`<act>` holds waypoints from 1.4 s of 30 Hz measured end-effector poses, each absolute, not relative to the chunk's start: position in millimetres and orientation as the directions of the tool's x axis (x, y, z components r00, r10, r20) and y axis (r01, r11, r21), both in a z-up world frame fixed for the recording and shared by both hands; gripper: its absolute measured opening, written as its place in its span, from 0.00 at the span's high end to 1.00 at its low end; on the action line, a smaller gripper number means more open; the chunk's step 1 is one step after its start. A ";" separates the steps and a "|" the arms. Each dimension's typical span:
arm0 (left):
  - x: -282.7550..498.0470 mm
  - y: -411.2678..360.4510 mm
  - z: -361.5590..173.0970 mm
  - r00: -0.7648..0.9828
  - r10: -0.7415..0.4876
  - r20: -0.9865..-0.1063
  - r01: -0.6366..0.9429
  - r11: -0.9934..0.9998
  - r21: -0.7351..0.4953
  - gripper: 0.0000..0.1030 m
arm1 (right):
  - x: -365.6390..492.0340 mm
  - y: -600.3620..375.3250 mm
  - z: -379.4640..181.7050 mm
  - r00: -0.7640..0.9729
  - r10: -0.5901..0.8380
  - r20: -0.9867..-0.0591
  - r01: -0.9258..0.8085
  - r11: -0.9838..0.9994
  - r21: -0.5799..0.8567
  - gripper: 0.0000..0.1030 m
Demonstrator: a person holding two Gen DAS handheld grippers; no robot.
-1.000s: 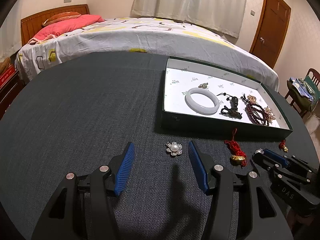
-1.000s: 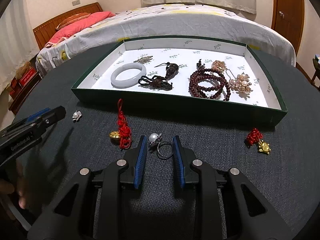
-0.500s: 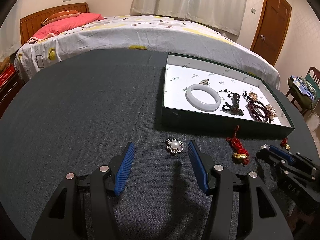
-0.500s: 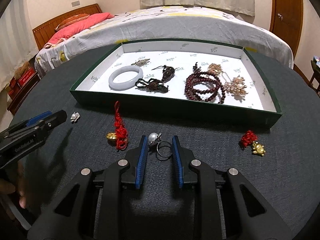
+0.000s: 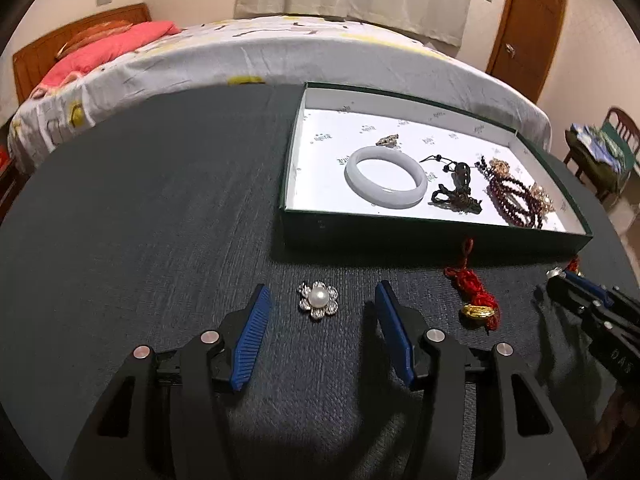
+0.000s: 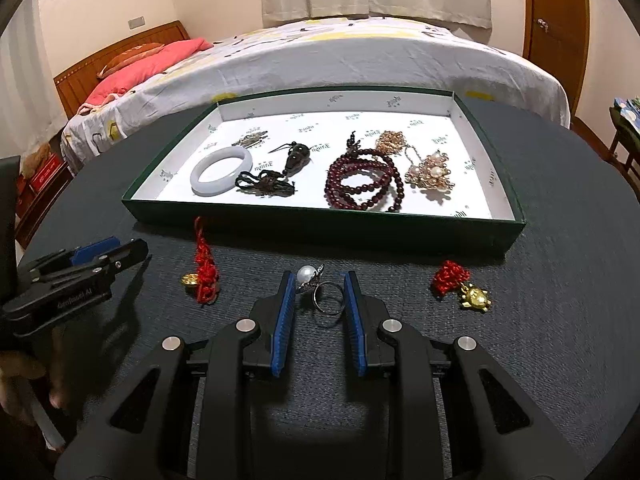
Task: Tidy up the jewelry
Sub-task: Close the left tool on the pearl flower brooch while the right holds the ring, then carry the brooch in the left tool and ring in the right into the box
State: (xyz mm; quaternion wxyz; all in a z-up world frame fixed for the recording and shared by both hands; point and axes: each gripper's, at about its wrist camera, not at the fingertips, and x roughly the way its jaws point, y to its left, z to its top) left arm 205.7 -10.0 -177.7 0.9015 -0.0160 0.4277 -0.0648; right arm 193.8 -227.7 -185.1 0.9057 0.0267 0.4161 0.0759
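A pearl flower brooch (image 5: 319,301) lies on the dark table between the fingers of my open left gripper (image 5: 320,300). A pearl ring (image 6: 320,290) lies between the fingers of my right gripper (image 6: 319,285), whose jaws are partly closed around it; I cannot tell if they touch it. The green tray (image 6: 320,226) holds a white bangle (image 6: 221,171), a dark cord pendant (image 6: 280,172), dark red beads (image 6: 362,186) and gold pearl pieces (image 6: 430,170). The tray also shows in the left wrist view (image 5: 400,236).
A red knot charm with a gold ingot (image 6: 204,272) lies left of my right gripper. A red knot charm with a gold turtle (image 6: 464,288) lies to its right. The left gripper also shows in the right wrist view (image 6: 80,276). A bed (image 6: 320,56) stands beyond the table.
Both grippers have risen and tilted down a little, so the tray looks smaller and farther. The right jaws stay narrowed around the ring. The brooch has not moved.
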 end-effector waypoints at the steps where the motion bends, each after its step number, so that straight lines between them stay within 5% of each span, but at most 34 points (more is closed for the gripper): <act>1: 206.6 -11.3 -177.8 0.625 -0.128 -0.770 0.115 0.991 -0.071 0.58 | 193.6 -228.8 -185.3 0.643 0.160 -0.749 -0.114 0.987 0.113 0.76; 7: 207.1 -12.3 -178.3 0.628 -0.117 -0.769 0.142 0.989 -0.034 0.79 | 194.1 -234.4 -186.7 0.644 0.158 -0.749 -0.102 0.987 0.121 0.76; 26: 197.6 -13.9 -167.4 0.657 -0.133 -0.742 0.157 0.987 -0.038 0.81 | 192.7 -234.6 -182.0 0.656 0.161 -0.737 -0.106 0.987 0.121 0.76; 42: 215.5 -39.4 -103.9 0.751 -0.247 -0.612 0.225 0.968 -0.114 0.81 | 209.2 -242.2 -128.8 0.762 0.170 -0.625 -0.123 0.985 0.118 0.76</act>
